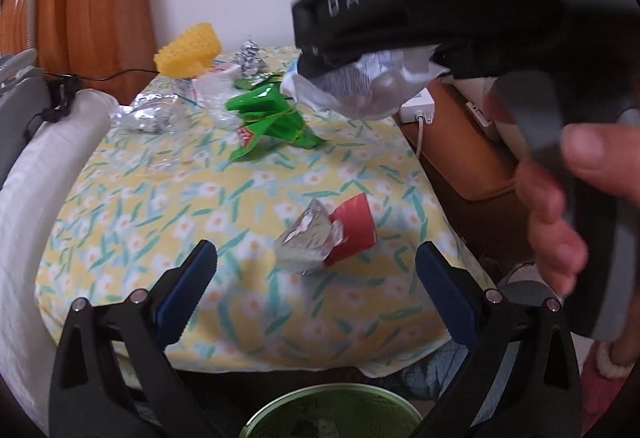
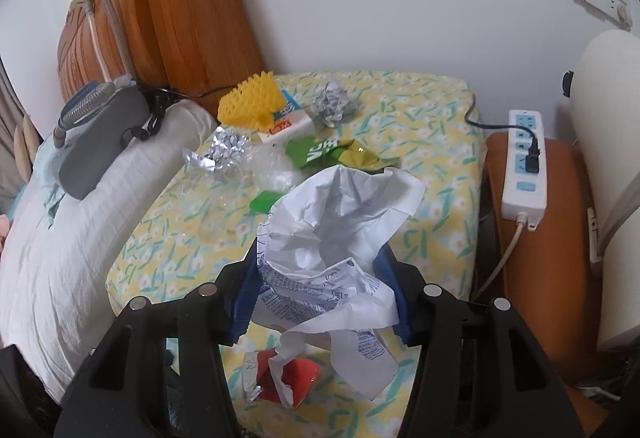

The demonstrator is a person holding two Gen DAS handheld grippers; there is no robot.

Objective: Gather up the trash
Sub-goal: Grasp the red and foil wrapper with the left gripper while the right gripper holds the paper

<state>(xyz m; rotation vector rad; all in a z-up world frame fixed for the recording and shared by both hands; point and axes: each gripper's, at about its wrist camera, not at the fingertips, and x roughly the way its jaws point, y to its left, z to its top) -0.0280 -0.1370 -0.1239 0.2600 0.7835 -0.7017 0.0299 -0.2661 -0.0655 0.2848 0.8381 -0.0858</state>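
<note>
My right gripper (image 2: 320,290) is shut on a crumpled white printed wrapper (image 2: 336,230) and holds it above the flowered table; in the left wrist view the right gripper (image 1: 376,54) hangs at upper right with the wrapper (image 1: 360,86). My left gripper (image 1: 316,278) is open and empty, its blue pads either side of a red and silver foil wrapper (image 1: 332,234) lying near the table's front edge; that wrapper also shows in the right wrist view (image 2: 288,374). A green bin (image 1: 332,414) sits below the left gripper.
On the yellow flowered cloth (image 1: 160,206) lie a green wrapper (image 1: 272,118), silver foil (image 1: 148,114), a foil ball (image 2: 334,104), a yellow spiky sponge (image 2: 252,98), a small carton (image 2: 286,126) and clear plastic. A power strip (image 2: 524,166) lies on the wooden stand at right. A white pillow (image 2: 80,218) is at left.
</note>
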